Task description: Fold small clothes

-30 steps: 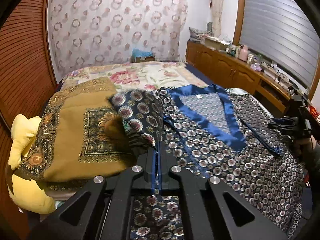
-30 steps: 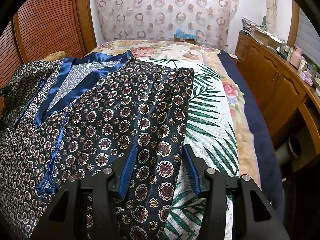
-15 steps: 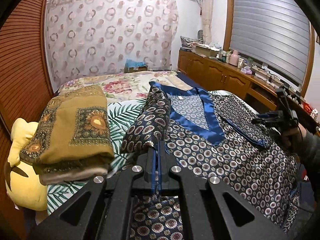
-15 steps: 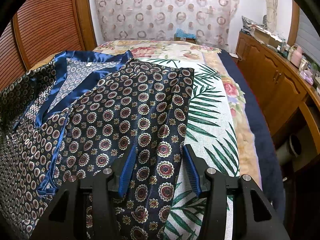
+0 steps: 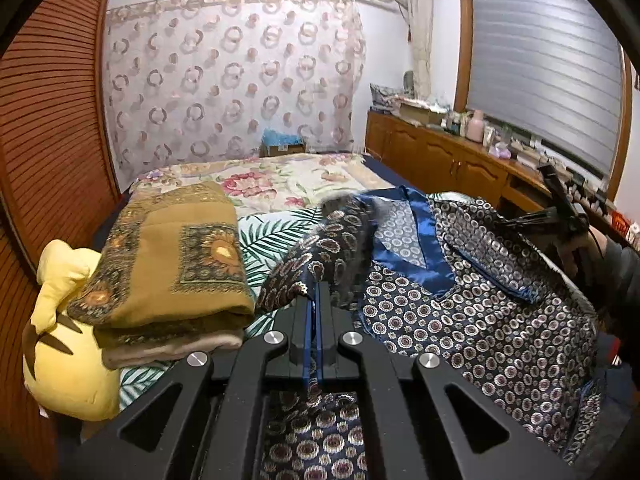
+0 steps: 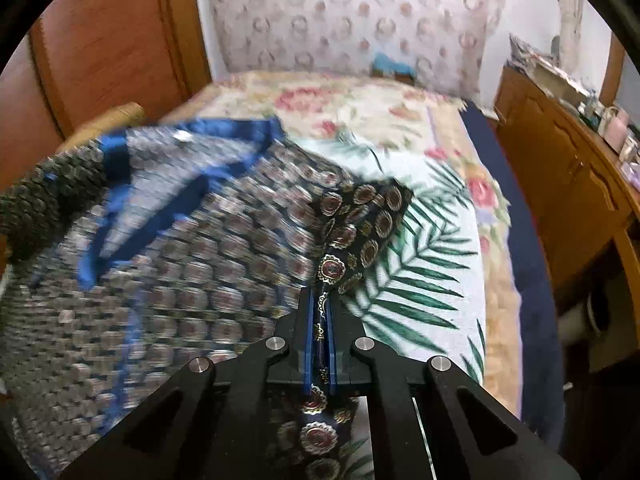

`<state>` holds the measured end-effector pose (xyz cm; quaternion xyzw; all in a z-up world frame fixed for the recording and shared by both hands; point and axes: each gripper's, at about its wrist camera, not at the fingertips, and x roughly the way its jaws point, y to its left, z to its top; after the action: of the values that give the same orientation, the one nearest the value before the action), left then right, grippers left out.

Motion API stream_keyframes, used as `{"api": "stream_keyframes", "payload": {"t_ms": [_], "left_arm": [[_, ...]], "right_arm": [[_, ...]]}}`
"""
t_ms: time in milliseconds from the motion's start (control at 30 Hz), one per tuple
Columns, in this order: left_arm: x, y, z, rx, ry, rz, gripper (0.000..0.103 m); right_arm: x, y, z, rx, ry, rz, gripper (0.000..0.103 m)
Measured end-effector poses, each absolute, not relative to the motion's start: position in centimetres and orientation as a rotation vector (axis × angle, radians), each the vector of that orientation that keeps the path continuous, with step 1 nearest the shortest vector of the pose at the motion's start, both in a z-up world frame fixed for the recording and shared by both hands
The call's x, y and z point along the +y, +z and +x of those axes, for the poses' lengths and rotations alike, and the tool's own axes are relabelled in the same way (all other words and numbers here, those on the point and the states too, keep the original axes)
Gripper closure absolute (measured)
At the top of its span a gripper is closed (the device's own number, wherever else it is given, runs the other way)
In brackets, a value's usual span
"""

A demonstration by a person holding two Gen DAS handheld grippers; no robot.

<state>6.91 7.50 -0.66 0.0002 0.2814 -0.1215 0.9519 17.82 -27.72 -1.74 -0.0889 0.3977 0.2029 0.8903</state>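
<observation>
Jaws first, from your left wrist camera: your left gripper (image 5: 313, 300) is clenched tight, its blue pads pinching a fold of the patterned satin pajama top (image 5: 460, 292), with more of that cloth bunched up just ahead of the tips and a strip of it hanging below between the arms. The top lies spread over the bed (image 5: 280, 184), its blue-trimmed collar facing the far wall, and its right side is lifted toward your right gripper (image 5: 560, 220), seen small at the frame's right edge; whether that one is clenched cannot be told from this view. Left of the garment a folded mustard-brown blanket (image 5: 172, 260) rests partly on a yellow plush toy (image 5: 68, 344). A cardboard box (image 5: 282, 146) sits at the bed's far end with something teal in it.

From your right wrist camera, your right gripper (image 6: 320, 320) is also clamped, the pads nearly together on an edge of the same pajama top (image 6: 180, 248), which rises off the palm-leaf bedspread (image 6: 432, 264) and is smeared by blur to the left. A wooden cabinet (image 6: 560, 176) runs along the right.
</observation>
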Motion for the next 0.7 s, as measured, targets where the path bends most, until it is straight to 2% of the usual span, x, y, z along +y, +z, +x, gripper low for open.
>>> {"api": "stream_keyframes", "payload": {"t_ms": [300, 700], "left_arm": [[10.4, -0.2, 1.9, 0.518, -0.215, -0.079, 0.101], [15.9, -4.6, -1.9, 0.583, -0.105, -0.18, 0.101]], "right_arm": [[-29.3, 3.2, 7.4, 0.604, 0.537, -0.092, 0.098], [-32.7, 1.3, -1.1, 0.649, 0.506, -0.084, 0.099]]}}
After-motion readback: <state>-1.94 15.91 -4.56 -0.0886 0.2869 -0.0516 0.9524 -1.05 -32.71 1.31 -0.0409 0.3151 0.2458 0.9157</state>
